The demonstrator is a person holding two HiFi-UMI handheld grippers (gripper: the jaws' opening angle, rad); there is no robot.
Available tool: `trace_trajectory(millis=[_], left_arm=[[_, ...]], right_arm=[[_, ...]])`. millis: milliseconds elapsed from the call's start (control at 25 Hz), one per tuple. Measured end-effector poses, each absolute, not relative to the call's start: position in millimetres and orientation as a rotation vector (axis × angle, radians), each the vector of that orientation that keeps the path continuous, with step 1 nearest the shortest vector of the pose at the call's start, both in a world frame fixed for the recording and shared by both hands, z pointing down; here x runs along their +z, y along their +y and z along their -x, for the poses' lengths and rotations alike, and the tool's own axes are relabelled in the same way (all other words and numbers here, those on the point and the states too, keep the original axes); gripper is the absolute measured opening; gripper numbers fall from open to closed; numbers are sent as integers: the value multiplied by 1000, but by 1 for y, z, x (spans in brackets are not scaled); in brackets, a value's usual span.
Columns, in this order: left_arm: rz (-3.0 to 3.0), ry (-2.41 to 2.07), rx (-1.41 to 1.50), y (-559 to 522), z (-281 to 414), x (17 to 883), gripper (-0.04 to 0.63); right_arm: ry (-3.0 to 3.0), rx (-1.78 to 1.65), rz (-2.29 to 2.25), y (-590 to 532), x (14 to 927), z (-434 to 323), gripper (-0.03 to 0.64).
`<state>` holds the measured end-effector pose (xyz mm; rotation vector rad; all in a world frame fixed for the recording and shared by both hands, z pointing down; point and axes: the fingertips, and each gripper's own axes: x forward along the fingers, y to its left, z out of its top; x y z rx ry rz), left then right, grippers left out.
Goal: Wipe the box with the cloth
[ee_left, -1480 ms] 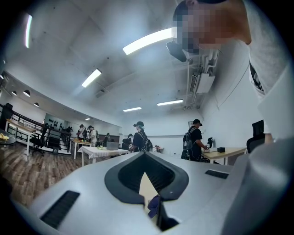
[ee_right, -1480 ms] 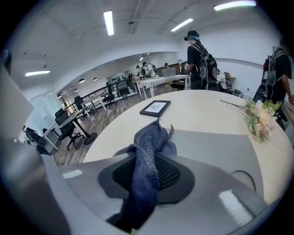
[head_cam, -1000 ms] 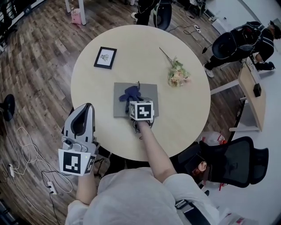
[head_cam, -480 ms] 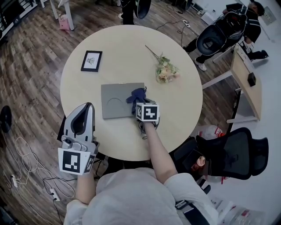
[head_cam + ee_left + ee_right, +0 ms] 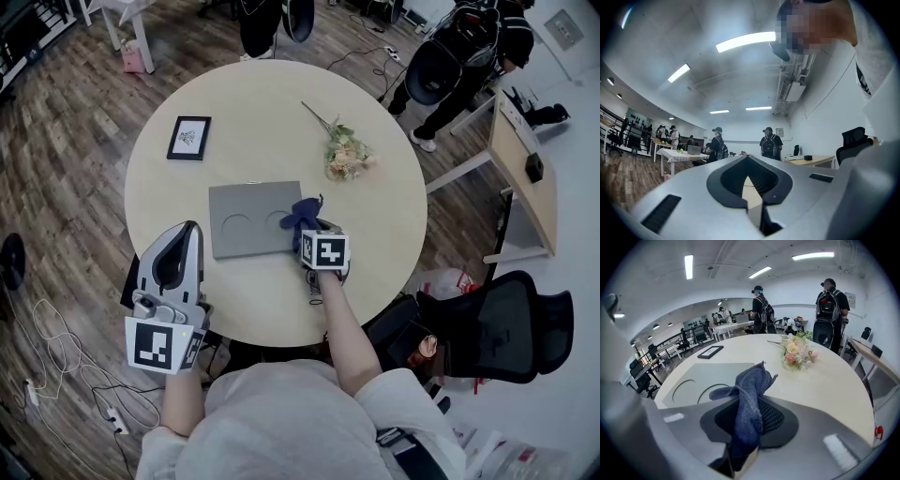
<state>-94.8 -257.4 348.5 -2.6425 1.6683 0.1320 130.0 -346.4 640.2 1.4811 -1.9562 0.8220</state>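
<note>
A flat grey box (image 5: 248,220) with two round outlines lies in the middle of the round beige table (image 5: 384,234). My right gripper (image 5: 311,230) is shut on a dark blue cloth (image 5: 303,213) and holds it at the box's right edge. In the right gripper view the cloth (image 5: 749,397) sticks up from between the jaws of the right gripper (image 5: 740,446), with the box (image 5: 705,376) just beyond. My left gripper (image 5: 175,253) hangs off the table's near left edge, shut and holding nothing. The left gripper (image 5: 750,161) points out into the room.
A bunch of flowers (image 5: 344,157) lies beyond the box to the right, and a black picture frame (image 5: 188,138) at the table's far left. An office chair (image 5: 497,328) stands at the right. People (image 5: 469,42) stand past the table's far side. Cables (image 5: 47,328) lie on the floor.
My right gripper has carried the cloth from the box's middle across to its right edge. The left gripper has stayed where it was.
</note>
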Motion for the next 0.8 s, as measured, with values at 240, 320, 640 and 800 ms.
trace_trajectory(millis=[240,320,640,800], left_arm=[[2626,1682,139,-252,100,345,8],[2615,1693,140,-249,105,343,8],[2563,1762,147,-229,132,341,8],[2536,1809,151,-218,157,342,8]], right_arm=[[-1951,823,-1486,-343,634,-129,97],[-2002,840,-1476,-341,626,-114,97],[-2197,866,-1316,-323,598,-16,97],[-2239,854,-1215,-306,598,36,97]])
